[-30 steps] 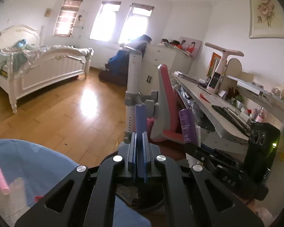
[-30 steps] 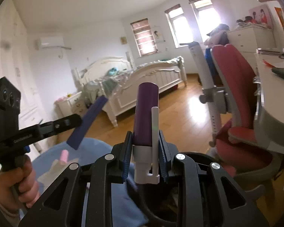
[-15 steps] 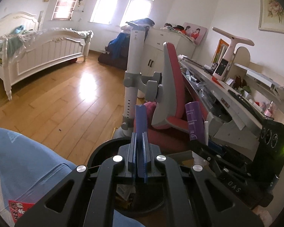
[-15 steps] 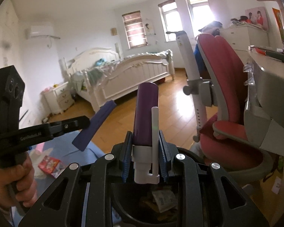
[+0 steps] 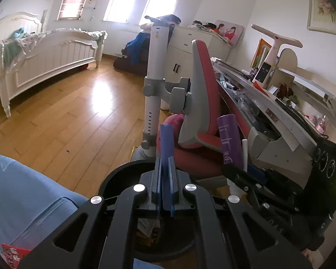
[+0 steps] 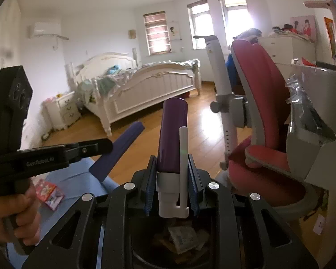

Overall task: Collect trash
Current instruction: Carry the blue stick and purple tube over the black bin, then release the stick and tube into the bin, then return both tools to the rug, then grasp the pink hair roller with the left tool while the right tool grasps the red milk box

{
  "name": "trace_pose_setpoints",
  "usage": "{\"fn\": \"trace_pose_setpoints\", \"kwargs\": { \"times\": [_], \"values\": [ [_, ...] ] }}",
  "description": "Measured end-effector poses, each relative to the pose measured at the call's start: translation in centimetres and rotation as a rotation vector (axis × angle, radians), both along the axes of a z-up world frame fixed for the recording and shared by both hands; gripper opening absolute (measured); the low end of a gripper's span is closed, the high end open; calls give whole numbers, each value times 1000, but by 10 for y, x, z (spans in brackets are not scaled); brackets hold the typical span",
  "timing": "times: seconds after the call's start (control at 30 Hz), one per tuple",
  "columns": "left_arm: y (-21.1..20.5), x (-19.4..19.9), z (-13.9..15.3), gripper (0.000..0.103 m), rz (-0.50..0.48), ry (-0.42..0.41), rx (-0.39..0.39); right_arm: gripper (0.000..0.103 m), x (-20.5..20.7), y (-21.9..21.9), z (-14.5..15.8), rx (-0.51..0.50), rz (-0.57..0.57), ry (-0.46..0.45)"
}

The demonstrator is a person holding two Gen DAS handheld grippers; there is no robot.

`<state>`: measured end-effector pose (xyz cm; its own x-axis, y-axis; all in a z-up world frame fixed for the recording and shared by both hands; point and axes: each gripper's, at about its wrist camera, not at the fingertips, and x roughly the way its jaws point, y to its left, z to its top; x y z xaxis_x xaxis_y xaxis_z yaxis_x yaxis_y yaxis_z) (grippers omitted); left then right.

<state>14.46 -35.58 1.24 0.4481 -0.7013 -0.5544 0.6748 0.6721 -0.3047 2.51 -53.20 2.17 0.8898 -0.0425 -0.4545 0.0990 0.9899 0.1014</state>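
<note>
Both wrist views look forward and slightly down over a black bin (image 5: 114,179), sharing bed (image 6: 145,83) and red chair (image 5: 203,71).

"GenRobot.AI" – on left gripper (image 6: 87,150); other print unreadable

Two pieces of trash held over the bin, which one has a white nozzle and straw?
The purple spray can in the right claw: a round can with white nozzle and straw alongside. The left claw grips a flat dark-blue strip with no nozzle.

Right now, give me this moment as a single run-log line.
left gripper: shut on blue strip | right gripper: shut on purple bottle | both above black bin | bin holds paper scraps | nothing dropped yet
</note>
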Motion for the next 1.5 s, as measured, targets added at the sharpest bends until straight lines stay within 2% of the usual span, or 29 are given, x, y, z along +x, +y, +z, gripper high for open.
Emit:
{"fn": "trace_pose_setpoints", "kwargs": {
  "times": [0.3,0.37,0.4,0.43,0.47,0.5,0.67,0.87,0.97,1.13,1.27,1.37,1.5],
  "values": [
    [-15,10,-2,11,-19,2,42,28,11,1,-3,-58,-42,28],
    [-14,12,-1,22,-15,9,43,30,13,1,-4,-71,-49,36],
    [-12,12,0,41,-7,10,37,48,13,1,-5,-83,-55,37],
    [-7,11,2,64,8,1,29,75,12,2,-5,-89,-63,29],
    [-4,8,2,73,21,-9,24,83,8,3,-3,-93,-72,10],
    [1,5,4,77,38,-28,15,85,3,5,-2,-96,-73,-14],
    [30,0,11,77,83,-17,9,85,2,16,-6,-82,-44,12],
    [102,3,13,82,264,6,17,85,4,45,-13,-35,54,52],
    [153,8,7,82,386,37,18,88,12,75,-15,-5,193,84],
    [228,20,-12,82,580,75,89,89,34,125,-13,45,409,154],
    [268,32,-31,82,646,135,106,90,55,174,-18,-20,539,218],
    [277,40,-42,82,630,142,141,90,73,206,-24,-80,617,261],
    [279,54,-55,81,592,158,166,90,91,245,-38,-226,700,312]
  ]
}}
